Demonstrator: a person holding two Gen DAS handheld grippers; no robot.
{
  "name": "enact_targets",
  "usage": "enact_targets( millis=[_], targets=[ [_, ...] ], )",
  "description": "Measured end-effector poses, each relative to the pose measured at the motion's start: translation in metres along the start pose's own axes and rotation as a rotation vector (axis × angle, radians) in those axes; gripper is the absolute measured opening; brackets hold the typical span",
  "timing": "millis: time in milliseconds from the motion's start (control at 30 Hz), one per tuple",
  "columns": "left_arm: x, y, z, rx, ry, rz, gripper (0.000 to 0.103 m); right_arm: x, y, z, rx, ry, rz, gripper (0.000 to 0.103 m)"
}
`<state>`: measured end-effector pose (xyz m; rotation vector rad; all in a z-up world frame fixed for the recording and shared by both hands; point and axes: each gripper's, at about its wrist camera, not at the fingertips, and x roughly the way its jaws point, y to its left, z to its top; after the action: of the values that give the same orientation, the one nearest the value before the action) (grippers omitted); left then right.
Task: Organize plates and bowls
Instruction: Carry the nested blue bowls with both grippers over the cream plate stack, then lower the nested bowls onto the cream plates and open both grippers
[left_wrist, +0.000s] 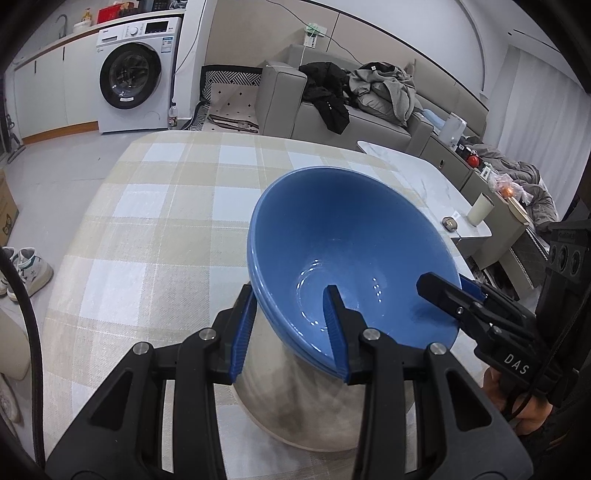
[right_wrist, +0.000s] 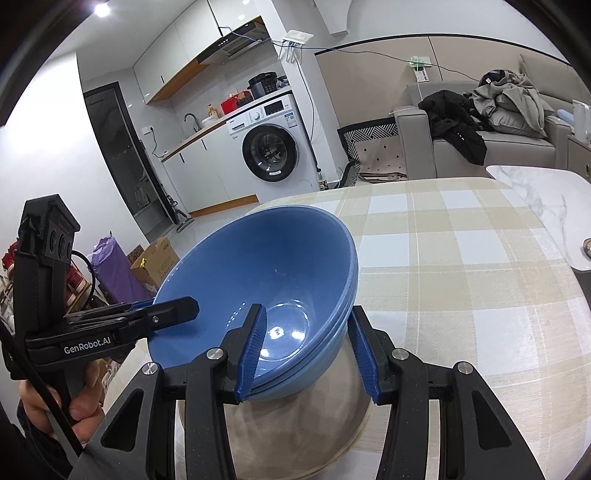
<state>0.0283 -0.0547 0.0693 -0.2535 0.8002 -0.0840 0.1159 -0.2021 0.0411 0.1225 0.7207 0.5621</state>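
Observation:
A stack of blue bowls (left_wrist: 347, 240) sits tilted on a grey speckled plate (left_wrist: 317, 417) on the checked tablecloth. My left gripper (left_wrist: 291, 332) straddles the near rim, one finger inside the bowl and one outside, with a wide gap; no firm pinch shows. My right gripper (right_wrist: 306, 350) straddles the opposite rim of the blue bowls (right_wrist: 266, 273) the same way, above the grey plate (right_wrist: 288, 432). Each gripper shows in the other's view, the right gripper (left_wrist: 454, 295) and the left gripper (right_wrist: 162, 314), both at the bowl rim.
The checked tablecloth (left_wrist: 162, 221) covers the table. A white marble side table (left_wrist: 417, 173) with a cup (left_wrist: 480, 208) stands to the right. A sofa with clothes (left_wrist: 354, 96) and a washing machine (left_wrist: 129, 74) are behind. Shoes (left_wrist: 26, 269) lie on the floor at left.

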Motion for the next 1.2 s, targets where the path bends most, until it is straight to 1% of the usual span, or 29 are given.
enact_targets(
  millis=[367, 900, 967, 1067, 1100, 1133, 1167, 1200],
  targets=[
    [0.006, 0.008, -0.003, 0.004, 0.011, 0.005, 0.034, -0.001, 0.006, -0.001, -0.009, 0.006, 0.001, 0.047],
    [0.005, 0.008, -0.005, -0.001, 0.023, -0.009, 0.035, 0.000, 0.006, -0.001, -0.010, 0.019, 0.002, 0.048],
    [0.005, 0.007, -0.005, 0.006, 0.023, -0.007, 0.038, -0.001, 0.006, -0.001, -0.016, 0.018, 0.000, 0.049],
    [0.003, 0.005, -0.005, 0.032, 0.014, 0.025, 0.047, -0.003, 0.008, -0.001, -0.038, 0.012, -0.018, 0.052],
    [0.001, 0.003, -0.005, 0.044, 0.008, 0.042, 0.052, -0.004, 0.009, -0.001, -0.052, 0.010, -0.026, 0.055],
    [-0.001, 0.003, -0.004, 0.051, 0.001, 0.050, 0.058, -0.005, 0.010, -0.001, -0.067, 0.007, -0.036, 0.061],
    [-0.003, 0.003, -0.004, 0.060, -0.014, 0.055, 0.061, -0.007, 0.011, -0.001, -0.083, 0.002, -0.044, 0.065],
    [-0.006, 0.004, -0.004, 0.065, -0.024, 0.055, 0.069, -0.008, 0.012, -0.001, -0.096, -0.003, -0.046, 0.072]
  ],
)
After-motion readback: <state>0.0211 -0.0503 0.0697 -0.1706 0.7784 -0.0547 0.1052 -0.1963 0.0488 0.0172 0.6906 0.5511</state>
